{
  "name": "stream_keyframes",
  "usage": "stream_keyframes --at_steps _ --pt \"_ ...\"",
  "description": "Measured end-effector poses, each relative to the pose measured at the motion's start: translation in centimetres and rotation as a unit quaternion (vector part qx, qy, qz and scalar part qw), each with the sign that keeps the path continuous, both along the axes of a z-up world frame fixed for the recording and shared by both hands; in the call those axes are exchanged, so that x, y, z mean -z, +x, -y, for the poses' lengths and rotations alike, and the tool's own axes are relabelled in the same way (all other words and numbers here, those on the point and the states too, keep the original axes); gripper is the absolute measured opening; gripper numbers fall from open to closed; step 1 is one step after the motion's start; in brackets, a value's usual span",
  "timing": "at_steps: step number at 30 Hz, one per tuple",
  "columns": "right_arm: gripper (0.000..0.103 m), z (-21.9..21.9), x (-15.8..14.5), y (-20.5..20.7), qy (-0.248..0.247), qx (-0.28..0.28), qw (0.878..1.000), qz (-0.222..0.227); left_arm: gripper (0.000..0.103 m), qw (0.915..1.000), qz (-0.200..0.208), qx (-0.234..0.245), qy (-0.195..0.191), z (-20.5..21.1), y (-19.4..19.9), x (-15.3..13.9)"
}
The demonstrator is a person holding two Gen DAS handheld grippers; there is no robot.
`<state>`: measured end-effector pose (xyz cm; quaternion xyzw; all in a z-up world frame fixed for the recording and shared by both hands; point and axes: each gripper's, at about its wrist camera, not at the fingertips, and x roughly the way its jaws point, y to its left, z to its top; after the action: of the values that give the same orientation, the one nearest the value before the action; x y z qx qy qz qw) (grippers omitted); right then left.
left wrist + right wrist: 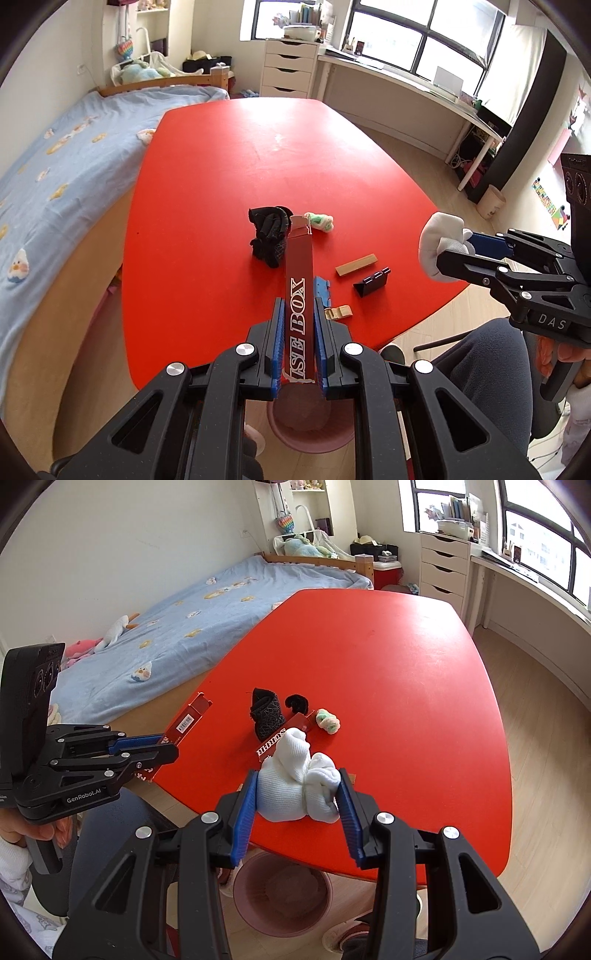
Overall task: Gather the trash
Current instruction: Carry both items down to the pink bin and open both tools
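I've got one big red bench (pixel 229 155) filling both views, w/ a bed (pixel 192 602) in blue sheets alongside it. Below the bench's near edge sits one pink bin (pixel 284 893) on the floor; it has something pale and crumpled in it, can't tell what.

My left tongs (pixel 299 314) are clenched on a long red carton (pixel 300 273) w/ white lettering, held above the bench's near edge, the bin showing just under its near end. My right tongs (pixel 297 794) are clamped on a bundle of white socks (pixel 295 779), one blue pad on each side, also held over the bench's near edge w/ the bin below.

On the bench I count: 2 black sock pieces, a larger patterned one (pixel 266 716) and a small curled one (pixel 297 703), just beside each other; 1 second red carton (pixel 284 734) lying flat right by them, partly hidden behind the white bundle; 1 green-and-white wad (pixel 328 720) next to the carton's far end. Nearer the edge, from the left cam: 1 wood block (pixel 356 265), 1 black binder clip (pixel 371 283), 1 small blue piece (pixel 322 290) and 1 tan clip-like bit (pixel 338 312), both half hidden by my tongs.
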<state>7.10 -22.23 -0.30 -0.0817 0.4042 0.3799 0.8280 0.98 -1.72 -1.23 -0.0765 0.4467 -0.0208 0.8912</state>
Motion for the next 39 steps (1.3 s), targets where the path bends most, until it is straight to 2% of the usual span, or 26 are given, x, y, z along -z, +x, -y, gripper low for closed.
stream_keyframes --at_steps 11,20,30,39 --pt "0.042 1.9 -0.2 -4.2 0.002 -0.014 1.000 0.002 0.015 0.9994 0.004 0.032 -0.007 1.4 -2.9 -0.2" --pt "0.042 2.6 0.9 -6.7 -0.003 -0.025 1.000 -0.017 0.015 0.9985 -0.013 0.050 -0.017 2.3 -5.3 0.9" --pt "0.042 2.8 2.3 -8.3 -0.005 -0.032 0.999 -0.039 0.015 0.9962 -0.031 0.075 -0.030 3.9 -6.6 2.0" --pt "0.044 2.9 2.2 -8.4 0.002 -0.036 0.998 -0.042 0.015 0.9957 -0.029 0.080 -0.036 4.1 -6.9 1.7"
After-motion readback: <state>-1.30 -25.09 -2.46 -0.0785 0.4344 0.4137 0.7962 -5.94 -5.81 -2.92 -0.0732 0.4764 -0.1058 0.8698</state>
